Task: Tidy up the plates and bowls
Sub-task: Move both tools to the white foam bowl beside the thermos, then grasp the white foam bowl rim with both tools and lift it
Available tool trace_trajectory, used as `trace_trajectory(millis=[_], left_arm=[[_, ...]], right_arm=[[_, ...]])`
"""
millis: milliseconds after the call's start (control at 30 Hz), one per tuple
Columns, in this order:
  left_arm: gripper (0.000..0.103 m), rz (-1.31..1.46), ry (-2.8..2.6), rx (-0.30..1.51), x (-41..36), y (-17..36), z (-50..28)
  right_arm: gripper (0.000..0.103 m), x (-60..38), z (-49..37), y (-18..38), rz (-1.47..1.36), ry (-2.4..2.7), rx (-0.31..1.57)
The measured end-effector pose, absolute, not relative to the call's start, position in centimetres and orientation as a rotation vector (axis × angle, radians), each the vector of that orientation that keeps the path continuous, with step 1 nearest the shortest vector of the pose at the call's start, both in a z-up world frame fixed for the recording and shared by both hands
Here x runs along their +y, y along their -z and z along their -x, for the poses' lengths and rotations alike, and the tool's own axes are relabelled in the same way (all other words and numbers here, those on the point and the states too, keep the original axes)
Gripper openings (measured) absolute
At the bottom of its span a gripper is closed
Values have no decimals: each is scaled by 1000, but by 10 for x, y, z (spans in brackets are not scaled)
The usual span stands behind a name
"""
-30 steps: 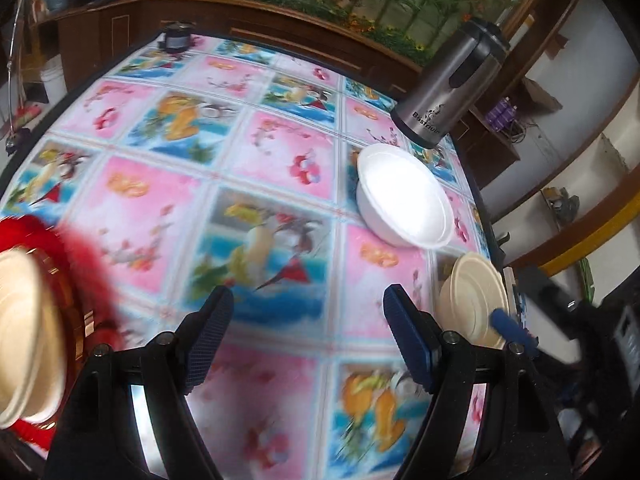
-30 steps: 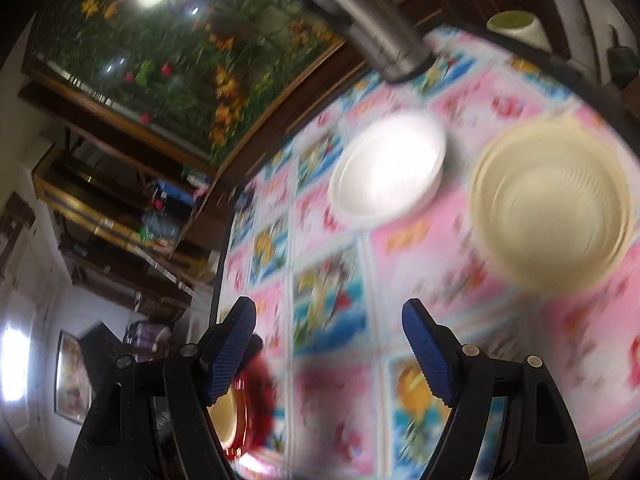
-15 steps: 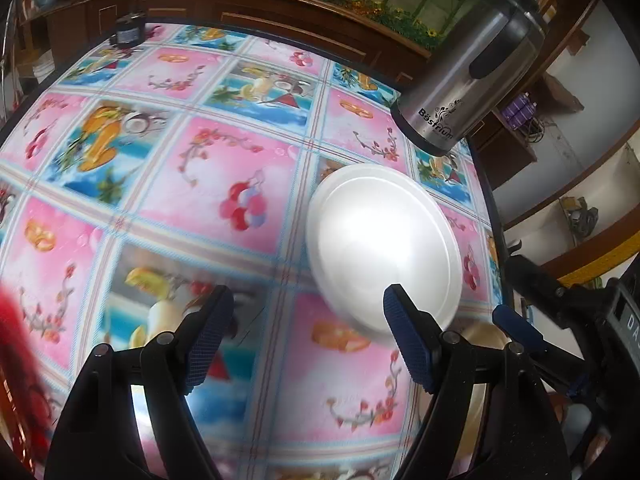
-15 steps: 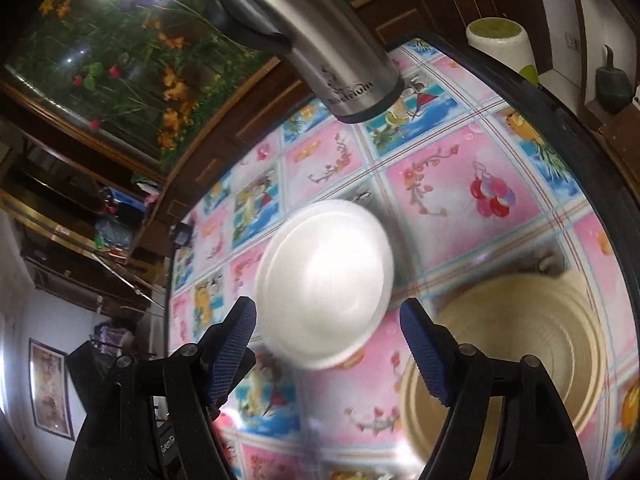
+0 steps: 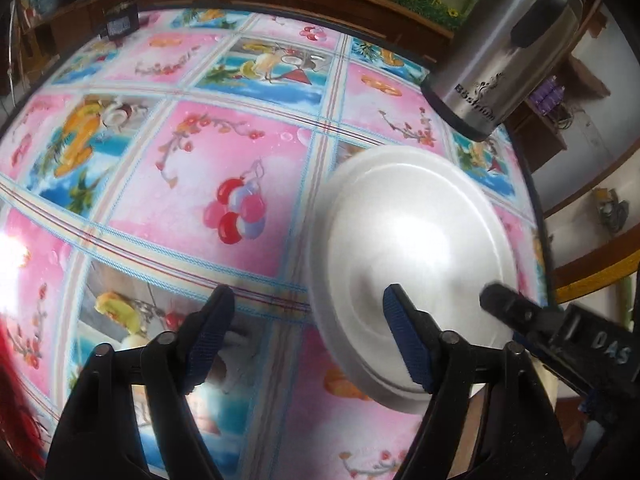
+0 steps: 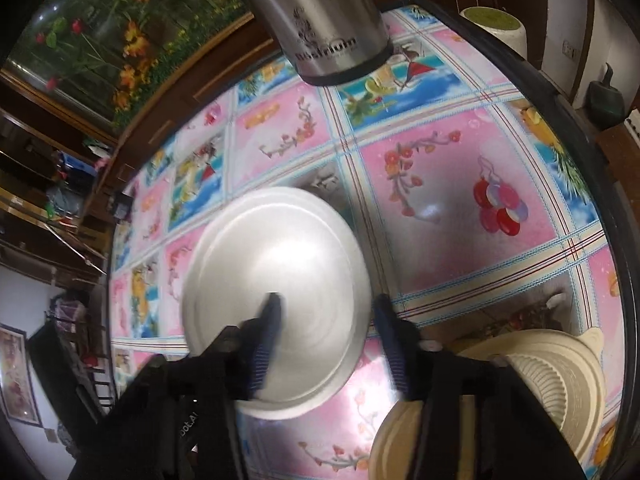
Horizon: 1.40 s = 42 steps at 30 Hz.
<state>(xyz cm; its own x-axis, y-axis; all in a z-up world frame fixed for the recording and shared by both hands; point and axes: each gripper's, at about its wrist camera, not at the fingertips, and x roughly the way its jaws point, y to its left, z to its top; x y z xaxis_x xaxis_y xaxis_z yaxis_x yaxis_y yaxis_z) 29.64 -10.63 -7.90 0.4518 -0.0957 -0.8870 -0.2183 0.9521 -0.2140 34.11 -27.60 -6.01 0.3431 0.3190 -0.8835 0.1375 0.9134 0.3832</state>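
Note:
A white foam bowl [image 5: 416, 248] stands upright on the patterned tablecloth, near the table's right edge. My left gripper [image 5: 307, 300] straddles the bowl's left rim, one finger inside and one outside on the cloth. Its jaws are closing and a wide gap remains. My right gripper [image 6: 328, 302] straddles the opposite rim of the same white bowl [image 6: 276, 264], its jaws also closing, the pads not pressing. A cream ribbed bowl [image 6: 560, 380] sits by the right gripper, with another cream dish [image 6: 392, 444] lower down.
A tall steel flask [image 5: 500, 48] stands just behind the white bowl, also seen as the flask [image 6: 324, 20]. The table's dark edge [image 6: 600, 184] runs close on the right. Something red [image 5: 12, 420] shows at the far left. A small dark box [image 5: 120, 24] sits at the table's back.
Both grippers have come down and in over the white bowl, and their jaws have narrowed. The red plate with its cream bowl has slid almost out of the left view.

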Motion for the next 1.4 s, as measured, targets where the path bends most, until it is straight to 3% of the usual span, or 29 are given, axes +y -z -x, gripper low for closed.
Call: trace_trajectory(millis=[33, 67, 133, 633, 1400], left_arm=[[33, 291, -73, 1111, -108, 80, -297], [22, 267, -74, 1127, -109, 83, -298], [15, 250, -64, 1128, -108, 83, -295], [15, 206, -45, 1025, -89, 46, -227], [15, 161, 29, 1034, -90, 61, -132]], right_arm=[[9, -275, -342, 65, -418, -114, 1242], [9, -274, -341, 67, -410, -114, 1249], [8, -272, -337, 68, -401, -126, 1245], [8, -252, -267, 28, -386, -191, 1146], [9, -251, -142, 36, -408, -206, 1094]])
